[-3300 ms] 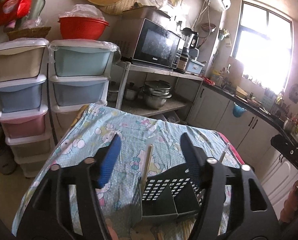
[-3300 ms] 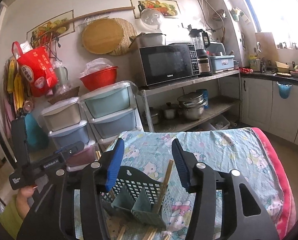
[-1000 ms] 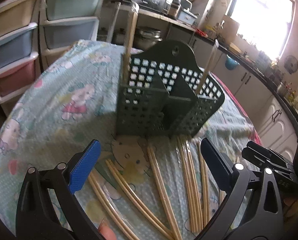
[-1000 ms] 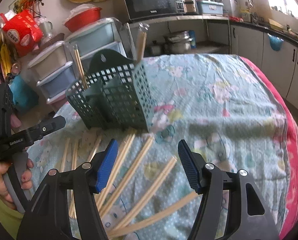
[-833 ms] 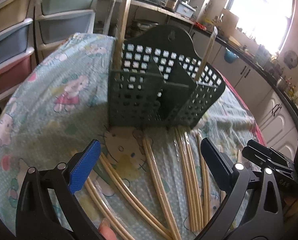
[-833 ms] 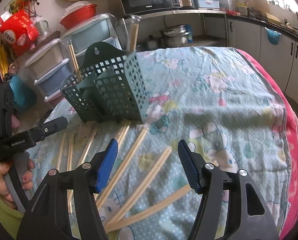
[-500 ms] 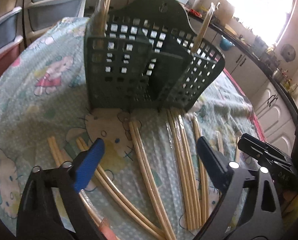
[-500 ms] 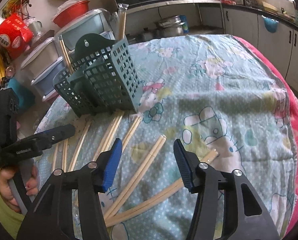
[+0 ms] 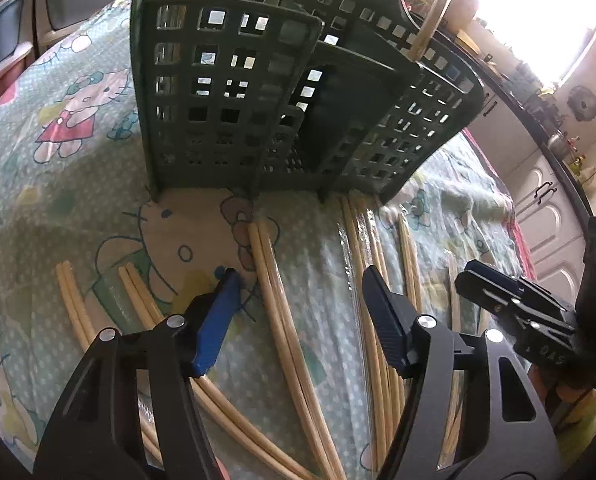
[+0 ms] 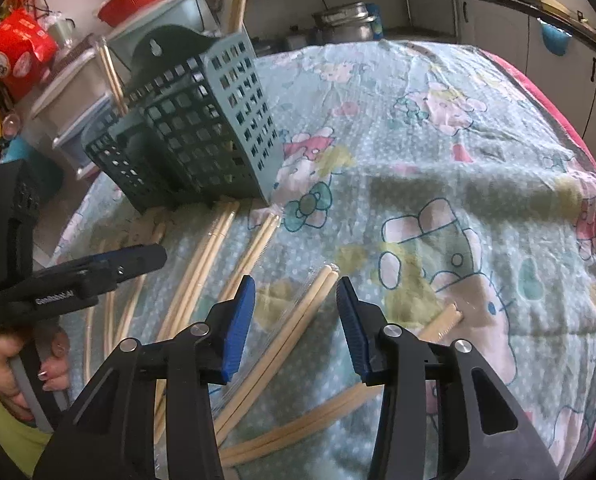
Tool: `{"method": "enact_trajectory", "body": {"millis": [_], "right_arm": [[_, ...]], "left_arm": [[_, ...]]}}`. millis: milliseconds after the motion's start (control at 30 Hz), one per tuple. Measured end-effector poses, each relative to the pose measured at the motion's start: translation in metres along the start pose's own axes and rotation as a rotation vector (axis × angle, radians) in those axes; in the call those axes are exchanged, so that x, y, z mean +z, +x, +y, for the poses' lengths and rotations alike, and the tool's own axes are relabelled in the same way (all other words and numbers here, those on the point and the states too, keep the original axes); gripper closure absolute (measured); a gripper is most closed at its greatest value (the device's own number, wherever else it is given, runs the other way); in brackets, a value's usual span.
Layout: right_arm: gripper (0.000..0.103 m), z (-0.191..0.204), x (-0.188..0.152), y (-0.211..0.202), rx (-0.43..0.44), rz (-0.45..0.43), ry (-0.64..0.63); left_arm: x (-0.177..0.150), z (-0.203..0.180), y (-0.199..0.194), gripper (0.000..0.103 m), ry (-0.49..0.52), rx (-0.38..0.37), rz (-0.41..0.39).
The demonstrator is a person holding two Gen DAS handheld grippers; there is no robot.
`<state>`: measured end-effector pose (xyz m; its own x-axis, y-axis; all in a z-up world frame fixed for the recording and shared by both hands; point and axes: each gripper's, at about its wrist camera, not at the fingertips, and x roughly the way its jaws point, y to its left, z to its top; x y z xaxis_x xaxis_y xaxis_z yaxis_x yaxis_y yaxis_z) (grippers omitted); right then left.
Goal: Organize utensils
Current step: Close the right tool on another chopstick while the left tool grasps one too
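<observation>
Your left gripper (image 9: pixel 298 300) hangs over a chopstick pair (image 9: pixel 275 292) on the table's cartoon-print cloth (image 9: pixel 77 184); its jaws are closing, apart, the pair between them and not yet pinched. The green slotted holder (image 9: pixel 233 92) stands just beyond with only a few sticks upright in it. Most chopsticks lie loose, pale, slim, some in clear sleeves. Your right gripper (image 10: pixel 293 320) straddles another pair (image 10: pixel 298 320), jaws closing, nothing clamped. The task looks barely begun.
</observation>
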<state>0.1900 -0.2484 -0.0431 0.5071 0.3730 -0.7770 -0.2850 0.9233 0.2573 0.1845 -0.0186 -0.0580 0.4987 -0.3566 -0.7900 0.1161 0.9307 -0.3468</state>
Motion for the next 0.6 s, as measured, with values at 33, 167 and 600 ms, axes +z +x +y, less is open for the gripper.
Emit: {"method": "enact_trajectory", "body": {"millis": [33,167,600], "right_arm": [[0.063,0.000,0.002,0.004,-0.002,0.010,0.002],[0.065,-0.003,0.008,0.017,-0.019,0.052,0.026],[0.085,-0.012,0.008,0.019,-0.023,0.047,0.061]], "left_arm": [[0.002,0.000,0.002,0.048,0.000,0.004,0.003],[0.011,0.000,0.007,0.048,-0.006,0.039,0.016],[0.028,-0.017,0.023,0.052,0.028,0.187,-0.001]]}}
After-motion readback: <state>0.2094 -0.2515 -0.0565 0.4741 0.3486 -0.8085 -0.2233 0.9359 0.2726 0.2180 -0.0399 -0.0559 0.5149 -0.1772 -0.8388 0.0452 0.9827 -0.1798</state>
